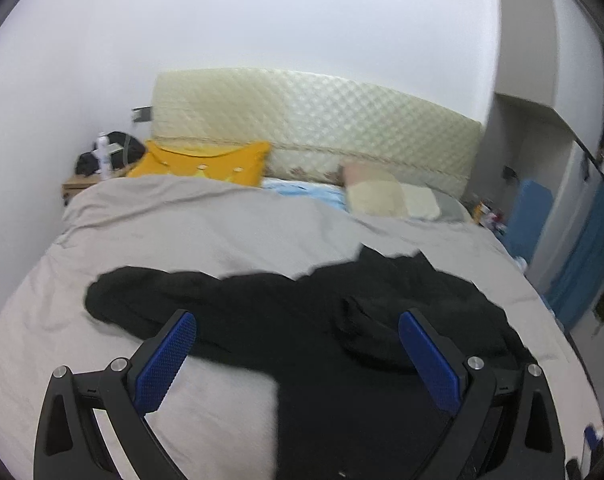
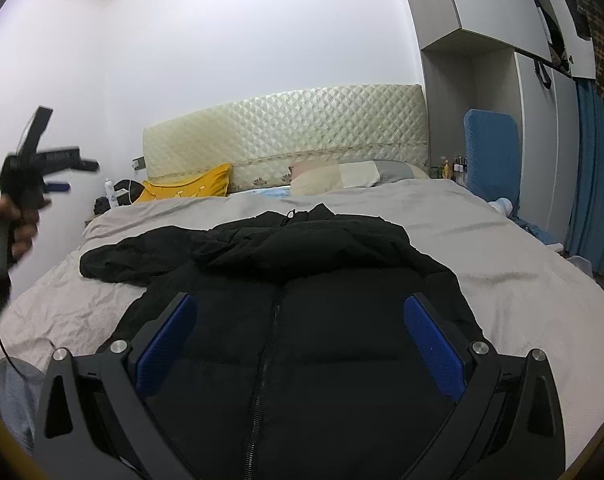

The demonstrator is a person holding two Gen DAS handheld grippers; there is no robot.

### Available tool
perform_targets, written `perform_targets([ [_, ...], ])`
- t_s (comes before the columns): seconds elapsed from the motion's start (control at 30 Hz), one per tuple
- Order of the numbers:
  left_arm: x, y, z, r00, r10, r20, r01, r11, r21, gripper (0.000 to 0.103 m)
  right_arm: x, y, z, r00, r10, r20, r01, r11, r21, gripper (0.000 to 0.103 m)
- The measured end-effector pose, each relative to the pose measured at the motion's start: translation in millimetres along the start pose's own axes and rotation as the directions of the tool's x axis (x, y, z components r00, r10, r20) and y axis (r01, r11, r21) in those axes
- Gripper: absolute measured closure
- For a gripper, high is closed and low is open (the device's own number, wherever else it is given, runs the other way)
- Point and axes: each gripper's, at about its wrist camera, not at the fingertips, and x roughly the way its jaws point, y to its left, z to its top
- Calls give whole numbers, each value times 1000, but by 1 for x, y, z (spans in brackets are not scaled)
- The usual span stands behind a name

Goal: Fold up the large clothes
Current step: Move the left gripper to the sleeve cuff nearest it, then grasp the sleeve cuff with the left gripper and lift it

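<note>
A large black padded jacket (image 2: 302, 280) lies front up on the grey bed (image 2: 502, 264), zipper (image 2: 271, 336) down its middle, hood bunched at the top, one sleeve (image 2: 117, 260) stretched to the left. It also shows in the left wrist view (image 1: 302, 320). My right gripper (image 2: 299, 320) is open and empty, held above the jacket's chest. My left gripper (image 1: 297, 334) is open and empty above the jacket's left part; in the right wrist view it (image 2: 57, 178) is held up in a hand at far left.
A quilted cream headboard (image 2: 285, 128), a yellow pillow (image 2: 185, 188) and pale pillows (image 2: 342, 176) stand at the bed's head. A nightstand with a dark bag and bottle (image 1: 101, 156) is on the left. A blue chair (image 2: 490, 152), wardrobe and blue curtain (image 2: 590, 184) are on the right.
</note>
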Motion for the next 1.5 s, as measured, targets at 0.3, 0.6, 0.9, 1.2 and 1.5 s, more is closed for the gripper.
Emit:
perform_targets([
  [0.3,44,129,32,995,84,-55,-92,983,-158,1,17,0,-5,998,-15,-54,15,1000,16,0],
  [0.6,145,306,-23,986,51,-157,-121,873,-473,1,49,9,-11,988,-66,-142,72,997,38,0],
  [0.9,246,397,-81,981,-52,-186,-82,759,-646,2,94,32,-5,975,-93,-202,100,995,24,0],
  [1.2,293,398,-93,984,-15,-175,-102,765,-636,4,118,38,-6,959,-141,-245,149,989,12,0],
  [1.5,273,372,-68,989,-13,-144,-71,826,-560,82,112,38,-5,962,-128,-243,128,992,-13,0],
])
